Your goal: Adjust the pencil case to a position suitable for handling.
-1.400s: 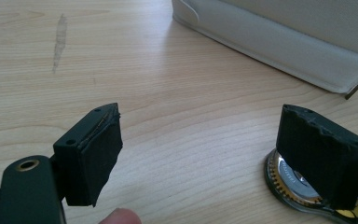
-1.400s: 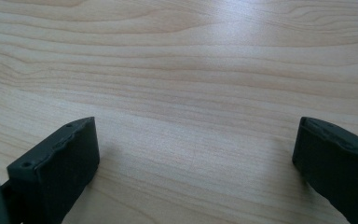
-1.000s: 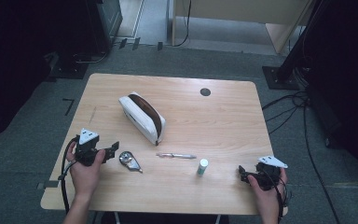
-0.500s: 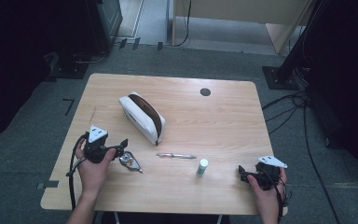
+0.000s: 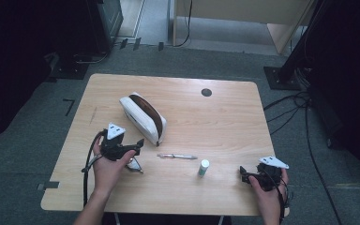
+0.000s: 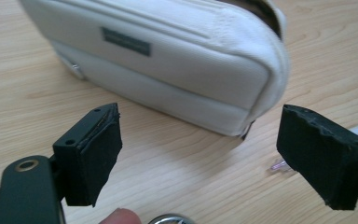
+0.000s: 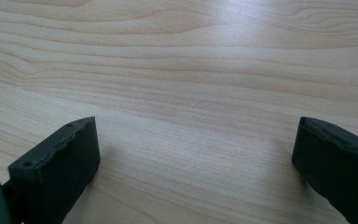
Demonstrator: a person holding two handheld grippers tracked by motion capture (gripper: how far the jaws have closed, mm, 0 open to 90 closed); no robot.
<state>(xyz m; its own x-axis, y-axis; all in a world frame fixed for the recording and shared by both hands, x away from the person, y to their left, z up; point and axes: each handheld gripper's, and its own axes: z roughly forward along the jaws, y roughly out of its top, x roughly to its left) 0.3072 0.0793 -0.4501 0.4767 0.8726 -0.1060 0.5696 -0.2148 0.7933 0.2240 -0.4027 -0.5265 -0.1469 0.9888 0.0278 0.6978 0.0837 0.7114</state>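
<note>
The small grey label on the white pouch is unreadable.

You are seeing the whole worktop from above and behind your hands. Your left hand-held gripper camera is looking low and close at the white pouch, shared with the high view; your right hand-held gripper camera is skimming bare wood.

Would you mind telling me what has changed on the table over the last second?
The left gripper moved inward toward the white pouch, jaws open and empty. The right gripper, pen, small bottle and pouch stayed put.
</note>
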